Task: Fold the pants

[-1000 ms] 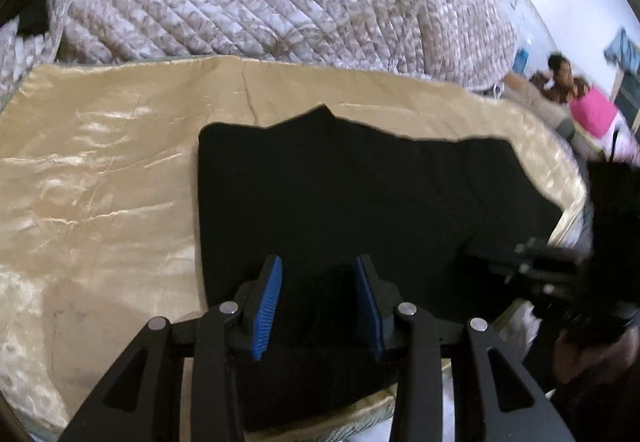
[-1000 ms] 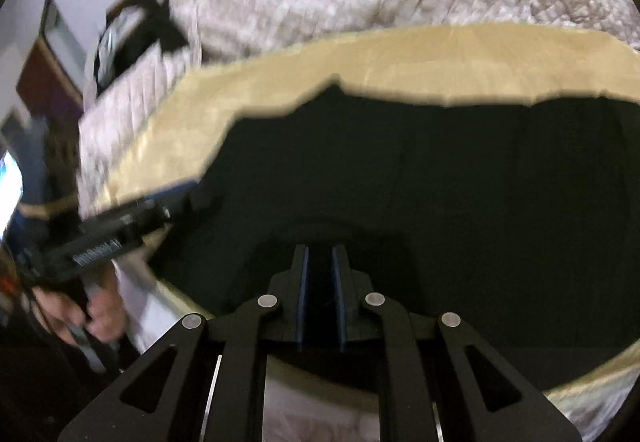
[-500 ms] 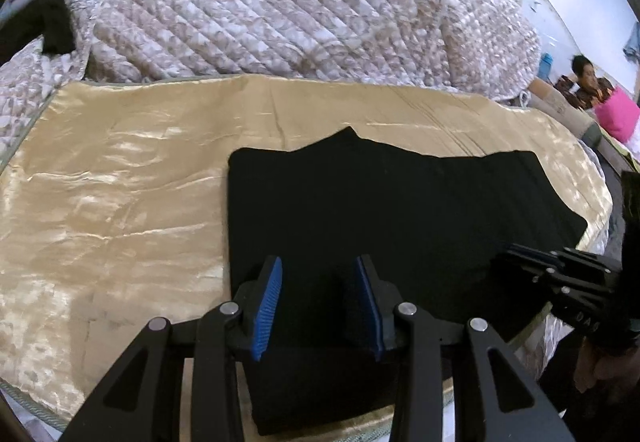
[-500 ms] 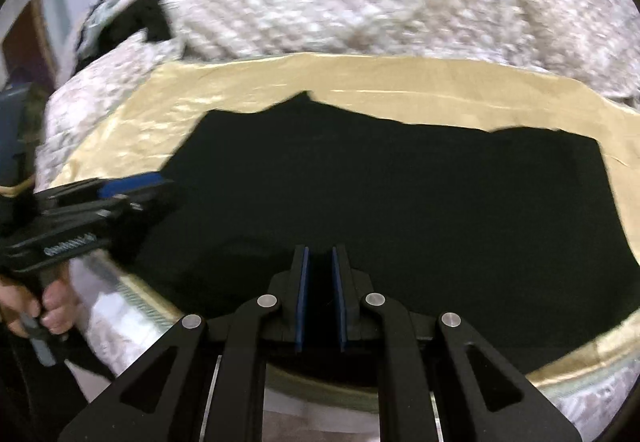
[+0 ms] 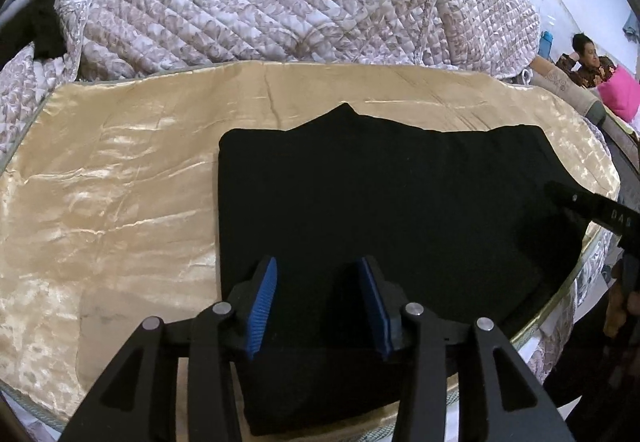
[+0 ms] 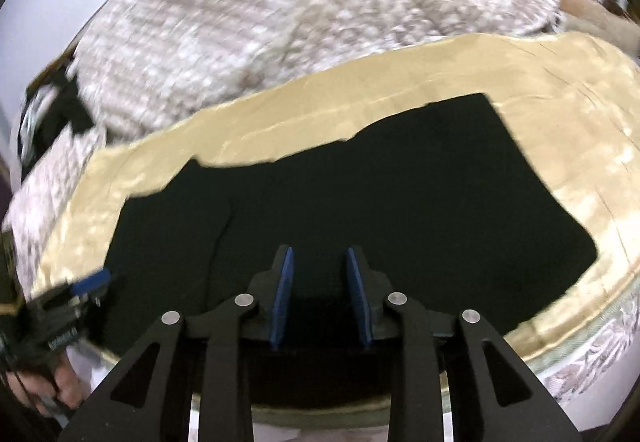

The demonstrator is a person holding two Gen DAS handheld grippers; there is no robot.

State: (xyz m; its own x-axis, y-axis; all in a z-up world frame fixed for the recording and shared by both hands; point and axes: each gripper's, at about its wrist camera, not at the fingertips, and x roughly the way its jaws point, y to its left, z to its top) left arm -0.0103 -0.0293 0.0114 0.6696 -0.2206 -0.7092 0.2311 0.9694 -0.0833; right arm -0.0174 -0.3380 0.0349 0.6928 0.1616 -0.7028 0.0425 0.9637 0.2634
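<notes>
our right gripper has just been opening: its blue pads, pressed together a second ago, now stand apart with nothing clamped between them, only the black pants lying below. our left gripper has widened a little too and is also apart, gripping nothing. the pants lie flat, folded into a wide block on the gold satin cloth, near its front edge, with the quilted blanket heaped behind. we judge this fold released; next we likely need a fresh grip on one end to fold again.
</notes>
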